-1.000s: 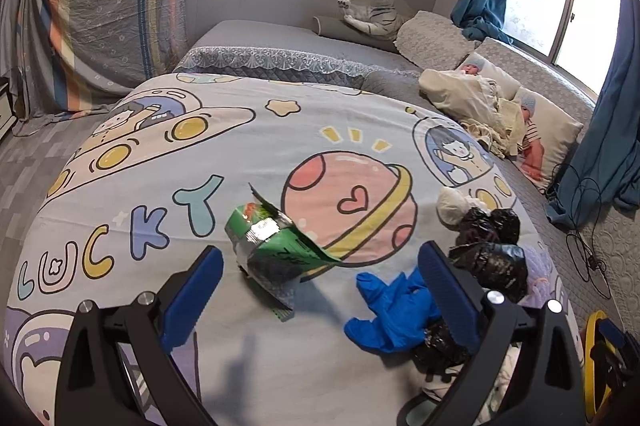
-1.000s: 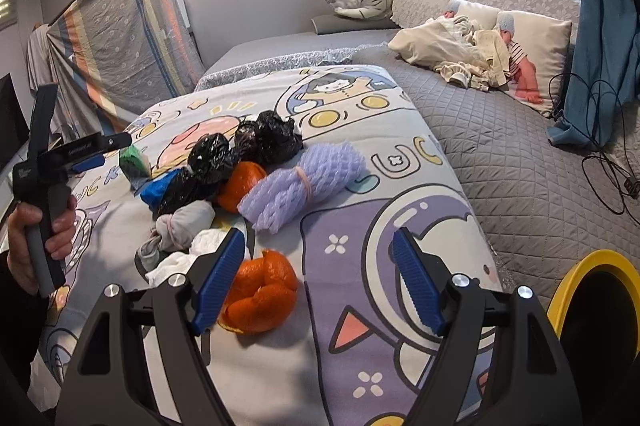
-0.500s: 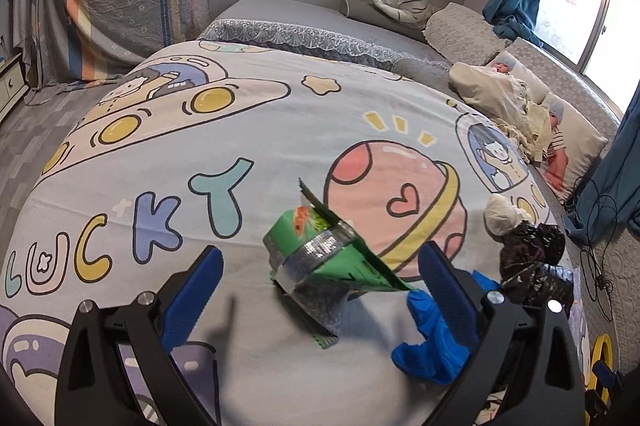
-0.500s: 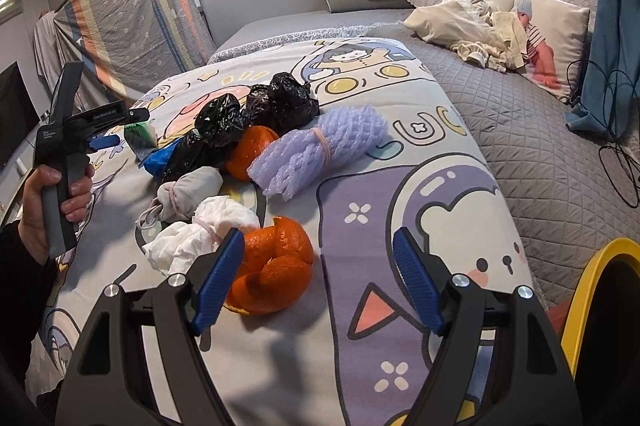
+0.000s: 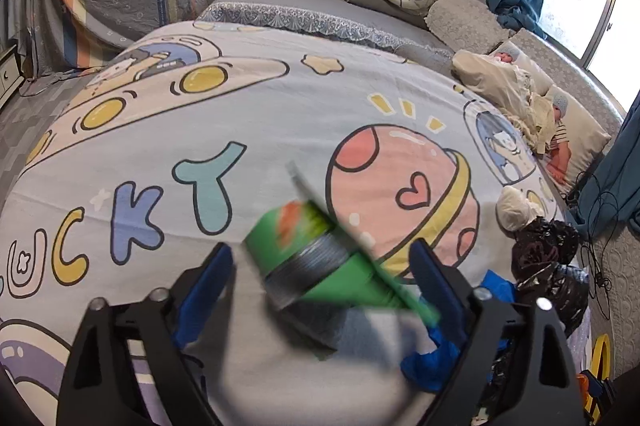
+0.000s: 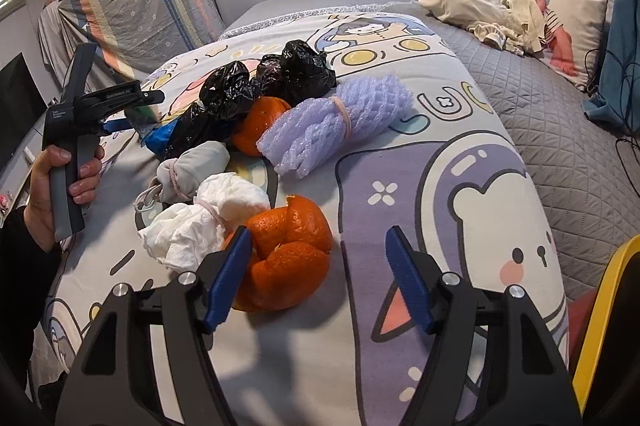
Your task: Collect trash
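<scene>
Left tongs closing, not yet pinching light crinkly green wrapper mid-bed, grab its foil middle; right tongs narrowing around soft orange peel near bed's front edge.

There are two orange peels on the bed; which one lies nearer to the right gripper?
The orange peel beside the white tissue bundle, just ahead of the right gripper. The other peel lies farther away, among the black bags.
</scene>
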The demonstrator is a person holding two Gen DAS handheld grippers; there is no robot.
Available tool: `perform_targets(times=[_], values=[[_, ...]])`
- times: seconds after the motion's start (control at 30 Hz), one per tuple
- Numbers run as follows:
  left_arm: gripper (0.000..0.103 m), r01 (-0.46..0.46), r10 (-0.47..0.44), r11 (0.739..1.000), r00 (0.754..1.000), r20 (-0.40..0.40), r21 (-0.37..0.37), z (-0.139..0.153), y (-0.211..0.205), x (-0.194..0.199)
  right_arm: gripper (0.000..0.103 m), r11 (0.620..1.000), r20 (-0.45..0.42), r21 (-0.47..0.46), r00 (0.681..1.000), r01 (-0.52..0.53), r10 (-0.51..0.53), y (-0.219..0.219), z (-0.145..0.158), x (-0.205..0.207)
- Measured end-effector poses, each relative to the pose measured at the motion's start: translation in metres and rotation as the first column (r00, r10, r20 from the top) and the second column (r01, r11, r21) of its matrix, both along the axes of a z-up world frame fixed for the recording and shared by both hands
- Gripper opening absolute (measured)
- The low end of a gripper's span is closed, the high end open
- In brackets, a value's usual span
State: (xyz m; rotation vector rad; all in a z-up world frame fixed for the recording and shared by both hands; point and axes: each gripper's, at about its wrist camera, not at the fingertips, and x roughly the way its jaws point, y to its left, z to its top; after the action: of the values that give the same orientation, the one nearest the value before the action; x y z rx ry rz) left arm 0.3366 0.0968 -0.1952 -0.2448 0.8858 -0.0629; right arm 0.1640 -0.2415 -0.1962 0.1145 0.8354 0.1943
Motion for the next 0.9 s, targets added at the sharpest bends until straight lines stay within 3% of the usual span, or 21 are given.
perform_targets(times=[0.37, 0.67, 0.9], values=[[0.048, -0.046, 0.045, 0.999, 0.998, -0.037, -0.015, -0.008, 0.014, 0.008, 0.038, 0.999, -0.016, 0.001, 0.999, -0.052, 0.052, 0.012, -0.004, 0.005], [0.044, -0.056, 0.055, 0.998, 0.998, -0.032, -0.023, 0.0, 0.019, 0.0, 0.031, 0.999, -0.015, 0.019, 0.999, -0.037, 0.037, 0.006, -0.001, 0.002], [0.043, -0.043, 0.043, 0.999, 0.999, 0.019, -0.019, 0.02, 0.019, -0.014, 0.03, 0.999, 0.011, 0.045, 1.0, -0.007, 0.007, -0.006, 0.01, -0.01]])
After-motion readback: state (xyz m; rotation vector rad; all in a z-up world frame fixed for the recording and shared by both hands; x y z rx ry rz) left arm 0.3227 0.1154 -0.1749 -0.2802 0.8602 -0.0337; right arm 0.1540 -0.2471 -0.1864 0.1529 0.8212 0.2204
